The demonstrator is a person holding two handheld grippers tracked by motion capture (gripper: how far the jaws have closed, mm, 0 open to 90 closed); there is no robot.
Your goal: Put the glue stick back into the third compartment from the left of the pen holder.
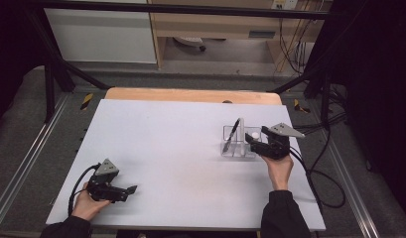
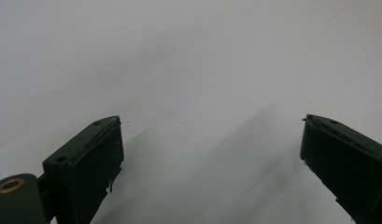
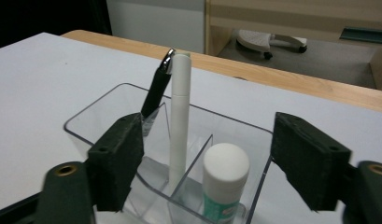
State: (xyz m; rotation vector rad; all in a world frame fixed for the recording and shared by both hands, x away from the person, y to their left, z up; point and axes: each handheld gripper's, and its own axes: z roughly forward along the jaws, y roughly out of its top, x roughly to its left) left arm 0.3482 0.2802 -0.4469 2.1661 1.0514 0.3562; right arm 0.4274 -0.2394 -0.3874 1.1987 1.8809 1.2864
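Your right gripper [image 3: 205, 163] stands with its jaws apart at the near edge of the clear organiser [image 3: 109, 100], low in the right gripper view, with nothing pressed between the pads. Directly between and just beyond the jaws sits the white-capped glue stick [image 3: 225, 170], upright in the near right compartment at the bottom centre of the frame. It looks freshly set down rather than held: the pads flank it without touching.

Left of it, rising through the middle of the frame, the white pen [image 3: 180, 112] stands upright against a divider, and the black pen [image 3: 156, 93] leans behind it toward the upper left, its silver clip at the top.

In the high view, the right gripper [image 1: 253, 140] sits at the right side of the picture, touching or just beside the organiser [image 1: 230, 130] on the pale desk [image 1: 166, 144]. Three items stand in the organiser, so the loading appears largely done; no loose stationery lies on the desk, and what seems left is to draw your hand back.

Your left gripper [image 1: 132, 189] rests at the lower left of the high view, well apart from the organiser. In the left gripper view its jaws gape wide over bare desk [image 2: 188, 60], holding nothing.
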